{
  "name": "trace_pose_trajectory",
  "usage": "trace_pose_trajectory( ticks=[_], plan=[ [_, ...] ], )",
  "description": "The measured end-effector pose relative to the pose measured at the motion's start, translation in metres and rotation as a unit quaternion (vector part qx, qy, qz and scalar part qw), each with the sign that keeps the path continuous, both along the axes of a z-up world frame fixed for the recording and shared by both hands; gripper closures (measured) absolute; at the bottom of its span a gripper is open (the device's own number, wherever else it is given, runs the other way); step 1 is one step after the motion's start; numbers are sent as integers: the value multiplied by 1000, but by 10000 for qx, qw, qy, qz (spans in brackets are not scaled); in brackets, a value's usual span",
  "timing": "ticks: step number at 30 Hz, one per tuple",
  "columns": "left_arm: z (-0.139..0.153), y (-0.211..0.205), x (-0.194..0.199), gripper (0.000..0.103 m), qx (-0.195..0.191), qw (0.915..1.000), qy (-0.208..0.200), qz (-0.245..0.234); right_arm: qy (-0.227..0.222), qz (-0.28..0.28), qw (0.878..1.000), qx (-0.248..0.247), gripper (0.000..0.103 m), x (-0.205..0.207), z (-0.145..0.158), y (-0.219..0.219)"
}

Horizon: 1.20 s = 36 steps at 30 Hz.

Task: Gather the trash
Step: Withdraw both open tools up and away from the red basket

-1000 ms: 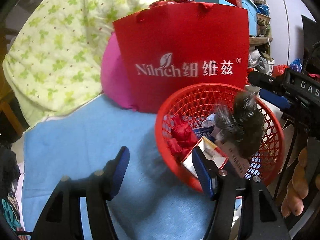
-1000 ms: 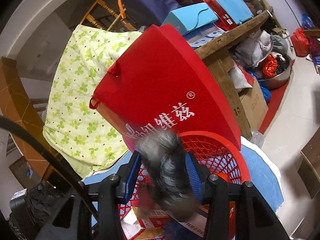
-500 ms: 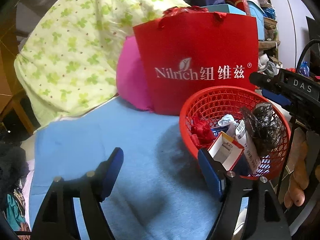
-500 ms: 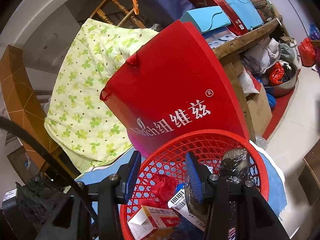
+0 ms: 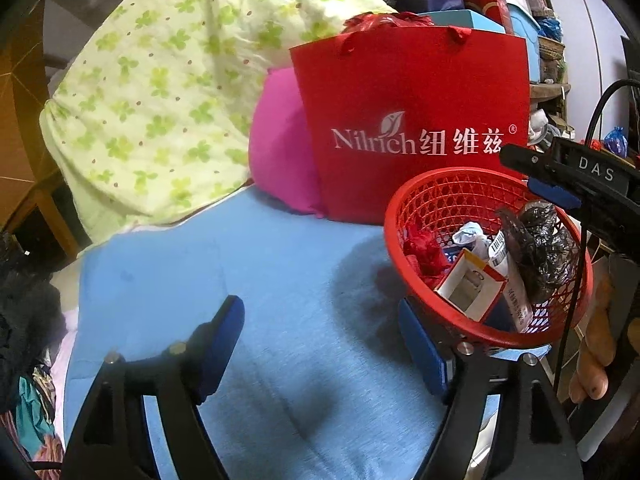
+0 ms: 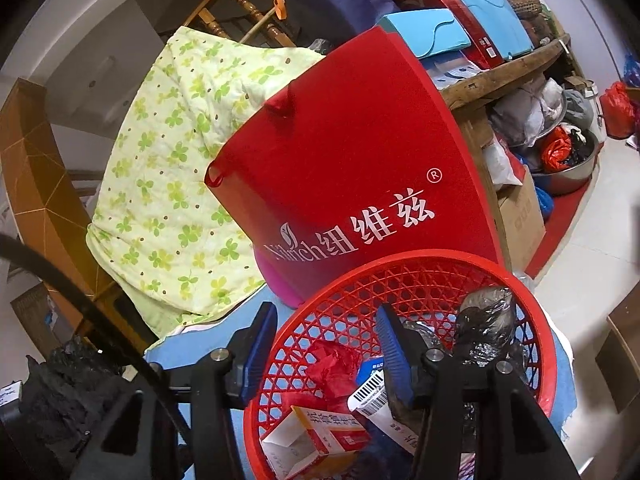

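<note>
Both grippers are empty, the right gripper spreading above the round red plastic mesh basket, apparently having dropped the crumpled black wrapper at lower right; the left gripper gapes.

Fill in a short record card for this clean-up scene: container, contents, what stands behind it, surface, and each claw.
container: red mesh basket
contents: crumpled black plastic, open carton, red wrapper, barcoded packet
behind: red gift bag, pink cushion
surface: blue cloth
left claw: open, empty
right claw: opening over basket, nothing gripped
</note>
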<state>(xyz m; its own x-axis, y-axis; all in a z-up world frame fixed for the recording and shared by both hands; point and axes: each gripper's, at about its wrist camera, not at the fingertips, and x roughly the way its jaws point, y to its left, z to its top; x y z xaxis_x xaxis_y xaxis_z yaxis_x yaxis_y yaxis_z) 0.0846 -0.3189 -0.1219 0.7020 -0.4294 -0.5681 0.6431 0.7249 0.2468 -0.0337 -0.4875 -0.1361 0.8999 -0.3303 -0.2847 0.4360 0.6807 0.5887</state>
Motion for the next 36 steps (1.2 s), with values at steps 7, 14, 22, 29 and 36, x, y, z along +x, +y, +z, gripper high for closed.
trace_pose_trajectory(
  ticks=[7, 14, 22, 29, 36],
  plan=[
    [6, 14, 0, 23, -33, 9999, -48, 111, 95, -5, 9999, -78, 48, 5, 0, 5],
    [16, 33, 2, 22, -132, 9997, -91, 208, 219, -46, 9996, -188, 47, 12, 0, 11],
    [31, 58, 1, 22, -312, 9989, -154, 318, 328, -110, 9987, -381, 43, 17, 3, 23],
    [43, 77, 0, 22, -426, 9981, -230, 376, 394, -160, 9967, -689, 43, 21, 7, 38],
    [54, 95, -3, 14, -580, 9966, -327, 491, 379, -169, 9938, -1032, 41, 22, 13, 56]
  ],
)
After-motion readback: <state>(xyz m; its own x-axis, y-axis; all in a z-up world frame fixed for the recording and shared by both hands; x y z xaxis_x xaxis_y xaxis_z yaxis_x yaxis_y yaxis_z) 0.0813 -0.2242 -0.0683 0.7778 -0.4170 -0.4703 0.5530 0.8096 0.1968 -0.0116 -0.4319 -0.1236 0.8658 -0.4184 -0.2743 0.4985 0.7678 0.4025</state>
